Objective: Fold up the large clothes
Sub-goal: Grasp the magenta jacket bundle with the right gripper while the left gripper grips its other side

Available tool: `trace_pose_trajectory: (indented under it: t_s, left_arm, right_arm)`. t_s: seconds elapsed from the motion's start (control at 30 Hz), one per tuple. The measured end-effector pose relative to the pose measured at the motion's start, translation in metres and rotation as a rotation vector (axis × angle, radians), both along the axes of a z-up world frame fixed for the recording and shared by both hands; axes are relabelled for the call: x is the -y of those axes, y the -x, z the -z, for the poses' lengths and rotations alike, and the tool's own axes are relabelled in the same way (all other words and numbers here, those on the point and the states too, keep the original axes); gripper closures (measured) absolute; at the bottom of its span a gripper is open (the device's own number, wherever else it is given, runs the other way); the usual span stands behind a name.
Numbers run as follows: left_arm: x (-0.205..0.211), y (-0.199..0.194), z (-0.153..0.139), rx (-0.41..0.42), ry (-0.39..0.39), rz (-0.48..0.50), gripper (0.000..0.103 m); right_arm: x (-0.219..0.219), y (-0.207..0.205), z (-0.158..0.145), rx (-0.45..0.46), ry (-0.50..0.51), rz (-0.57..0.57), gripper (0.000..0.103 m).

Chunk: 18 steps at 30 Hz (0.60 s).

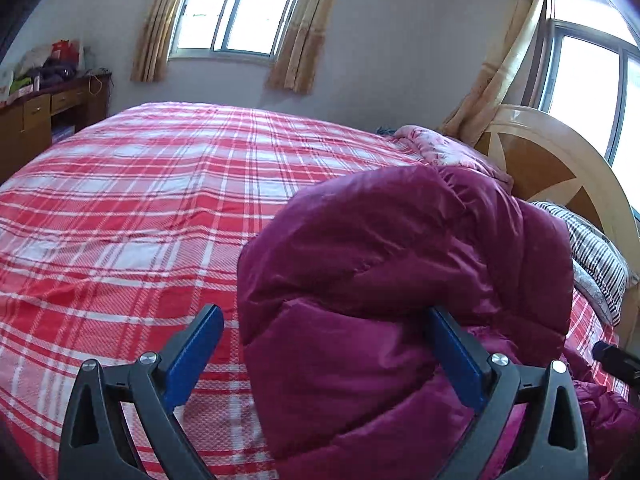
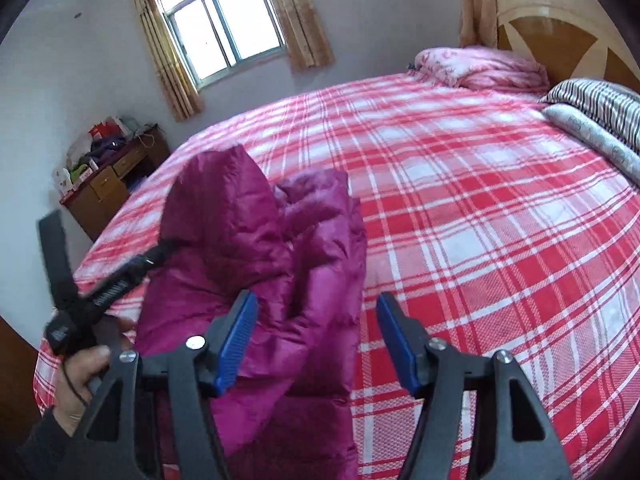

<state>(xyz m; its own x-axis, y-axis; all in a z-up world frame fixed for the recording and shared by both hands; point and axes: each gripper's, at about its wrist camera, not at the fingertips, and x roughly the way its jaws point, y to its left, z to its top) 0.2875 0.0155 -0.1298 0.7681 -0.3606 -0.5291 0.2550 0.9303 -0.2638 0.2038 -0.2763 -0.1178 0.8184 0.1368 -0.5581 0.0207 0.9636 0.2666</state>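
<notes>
magenta puffer jacket [image 1: 392,264] lies bunched on the plaid bedspread [image 1: 140,200], ungripped.

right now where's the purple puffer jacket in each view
Left wrist view: purple puffer jacket bulks up at lower right, reaching between the fingers of the left hand-held gripper.
Right wrist view: the jacket lies left of centre on the plaid bedspread.
Shared landmark: the wooden headboard, on the right in both.
</notes>
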Motion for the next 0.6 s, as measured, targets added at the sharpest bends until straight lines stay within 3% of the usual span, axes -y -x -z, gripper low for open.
trace_pose_trajectory:
  t_s: [0.1,0.23,0.4,0.6]
  left_arm:
    - [0.015,0.006,0.0,0.011,-0.034,-0.013,0.003]
    - [0.021,0.013,-0.005,0.05,-0.088,0.006,0.003]
    - [0.015,0.012,-0.009,0.039,-0.072,0.037,0.003]
    - [0.016,-0.008,-0.017,0.006,-0.033,-0.029,0.003]
  right_arm:
    - [-0.019,-0.006,-0.025,0.068,-0.088,-0.082,0.034]
    - [-0.013,-0.05,-0.019,0.088,-0.163,-0.138,0.032]
    - [0.041,-0.089,0.019,-0.01,-0.209,-0.039,0.032]
    - [0.082,-0.087,0.049,-0.062,-0.164,0.051,0.032]
